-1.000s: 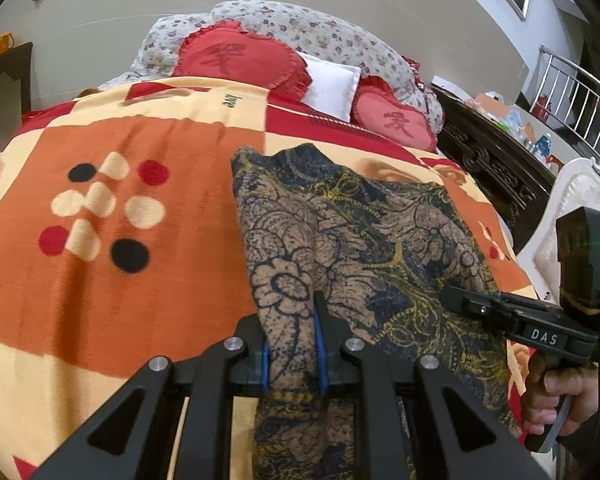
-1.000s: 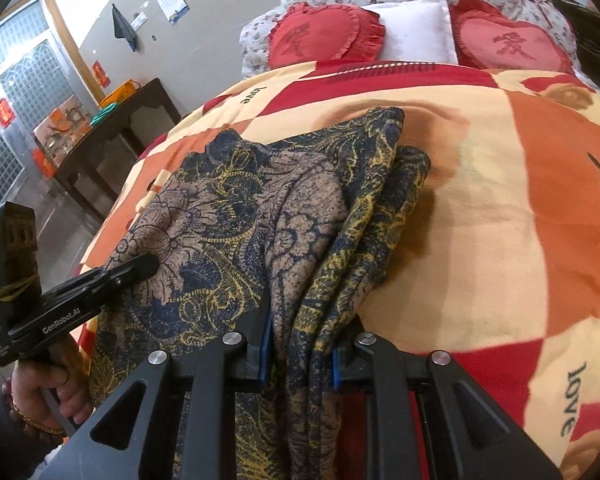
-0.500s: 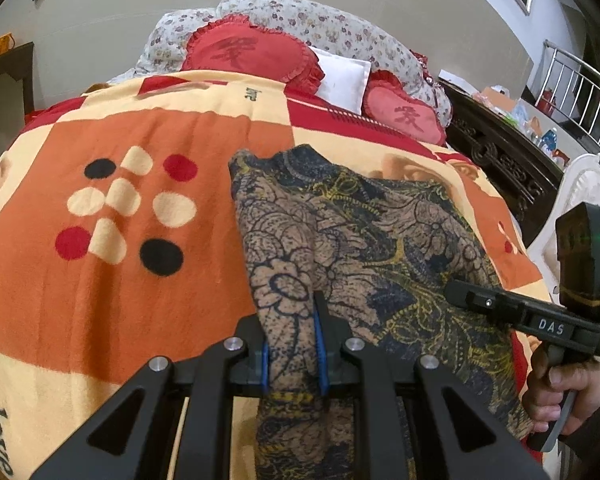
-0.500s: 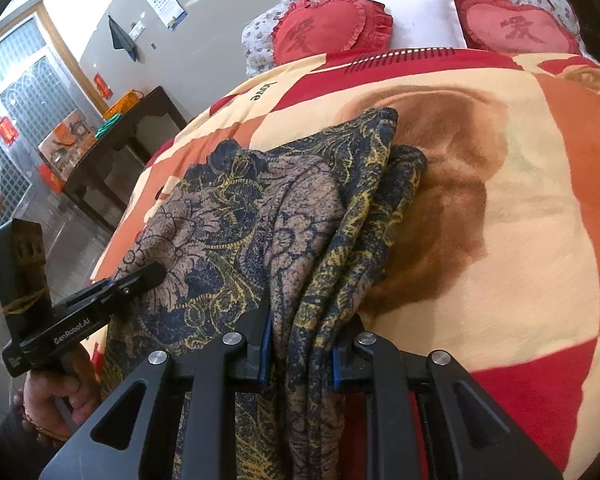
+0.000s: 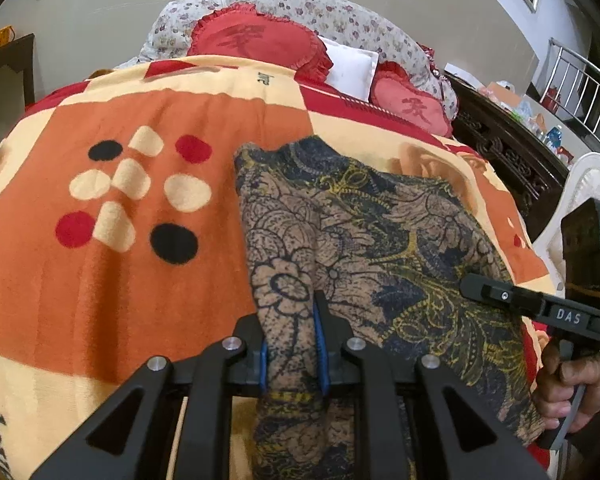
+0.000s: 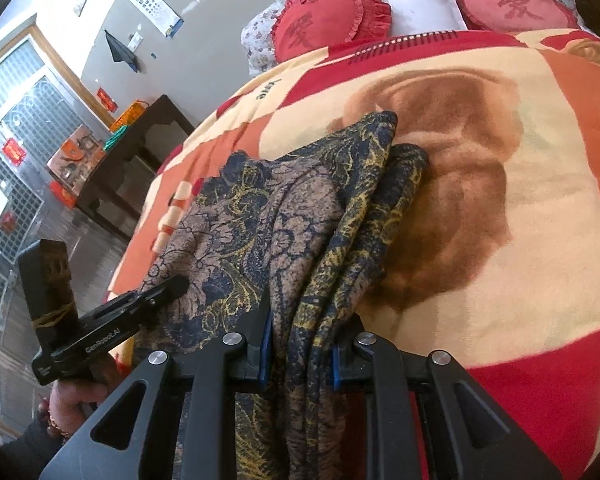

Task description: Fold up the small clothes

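A dark blue, tan and yellow floral patterned garment [image 5: 364,240] lies folded in layers on the bed blanket. My left gripper [image 5: 291,344] is shut on its near left edge. My right gripper [image 6: 298,348] is shut on the bunched near right edge of the same garment [image 6: 284,216]. The right gripper also shows in the left wrist view [image 5: 500,294], the left gripper in the right wrist view [image 6: 148,304]. The far end of the garment rests on the blanket.
An orange, cream and red blanket [image 5: 112,288] covers the bed. Red heart cushions [image 5: 256,40] and a white pillow [image 5: 350,68] lie at the head. A dark wooden cabinet [image 5: 512,152] and a white chair [image 5: 588,184] stand on the right. A dark table [image 6: 140,148] stands left.
Both grippers have moved forward over the bed with the garment edges still clamped. The blanket pattern has slid nearer in both views.
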